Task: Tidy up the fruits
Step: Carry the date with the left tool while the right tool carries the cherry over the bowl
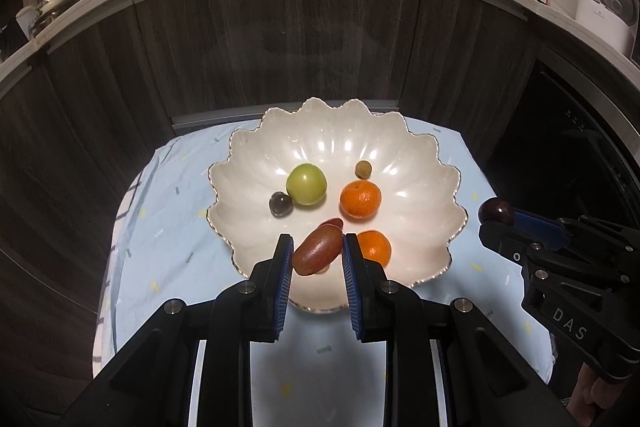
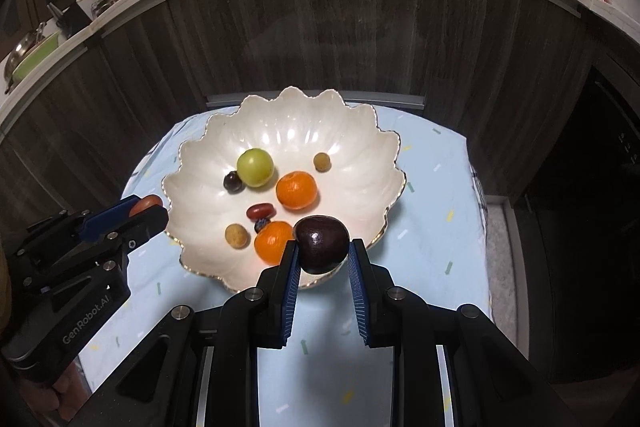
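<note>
Above the bowl's [image 1: 420, 163] near rim we pinch a reddish oblong fruit [image 1: 318, 251] in our left gripper [image 1: 316, 247] and a dark plum [image 2: 322, 245] in our right gripper [image 2: 322, 251], seemingly to set among fruit there.

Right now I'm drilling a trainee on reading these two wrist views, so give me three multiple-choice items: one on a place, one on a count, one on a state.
1. Where does the small dark round fruit in the bowl lie?
A. touching the green fruit
B. on the cloth
C. on the counter

2. How many orange citrus fruits lie in the bowl?
A. one
B. two
C. four

3. What is the right claw doing?
A. standing open and empty
B. shut on a dark plum
C. shut on a spoon

Answers:
1 A: the small dark fruit sits against the green fruit inside the white scalloped bowl.
2 B: one orange fruit lies mid-bowl, another near the front rim.
3 B: the right claw pinches the dark plum, while the left claw grips a reddish oblong fruit.
</note>
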Demonstrator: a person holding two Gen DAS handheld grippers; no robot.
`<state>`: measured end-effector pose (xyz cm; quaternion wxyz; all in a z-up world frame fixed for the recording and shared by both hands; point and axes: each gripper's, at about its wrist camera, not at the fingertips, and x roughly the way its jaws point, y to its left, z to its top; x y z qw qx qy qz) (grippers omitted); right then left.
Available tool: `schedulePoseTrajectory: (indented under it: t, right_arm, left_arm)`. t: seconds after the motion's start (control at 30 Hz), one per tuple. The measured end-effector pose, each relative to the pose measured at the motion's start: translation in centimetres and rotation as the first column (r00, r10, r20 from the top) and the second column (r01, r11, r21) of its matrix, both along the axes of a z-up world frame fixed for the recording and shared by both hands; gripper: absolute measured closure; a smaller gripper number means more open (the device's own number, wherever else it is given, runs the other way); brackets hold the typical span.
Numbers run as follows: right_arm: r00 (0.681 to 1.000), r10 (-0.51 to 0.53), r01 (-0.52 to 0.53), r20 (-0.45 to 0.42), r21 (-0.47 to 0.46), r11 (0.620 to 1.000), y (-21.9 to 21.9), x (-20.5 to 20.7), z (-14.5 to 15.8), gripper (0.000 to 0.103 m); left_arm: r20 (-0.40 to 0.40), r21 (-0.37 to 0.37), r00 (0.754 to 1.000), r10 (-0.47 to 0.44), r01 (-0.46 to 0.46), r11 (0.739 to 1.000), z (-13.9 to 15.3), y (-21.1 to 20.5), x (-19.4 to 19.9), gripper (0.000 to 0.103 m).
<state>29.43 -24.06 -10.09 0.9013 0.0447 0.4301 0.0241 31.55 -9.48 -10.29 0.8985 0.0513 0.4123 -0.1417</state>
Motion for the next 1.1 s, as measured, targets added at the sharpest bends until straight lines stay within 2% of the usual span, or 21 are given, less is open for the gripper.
schedulePoseTrajectory:
  t: [0.57, 1.1]
  right_arm:
    - [0.999, -0.034, 0.033, -0.04, -0.004, 0.999, -0.1, 3.4, -1.7, 0.077]
    - [0.995, -0.055, 0.052, -0.083, -0.034, 0.998, 0.1, 5.3, -3.9, 0.077]
  left_arm:
    - [-0.027, 0.02, 0.999, 0.034, -0.033, 0.999, -1.9, 0.4, 4.0, 0.078]
    - [-0.076, 0.045, 0.997, 0.024, -0.02, 0.999, -4.5, 0.4, 6.4, 0.077]
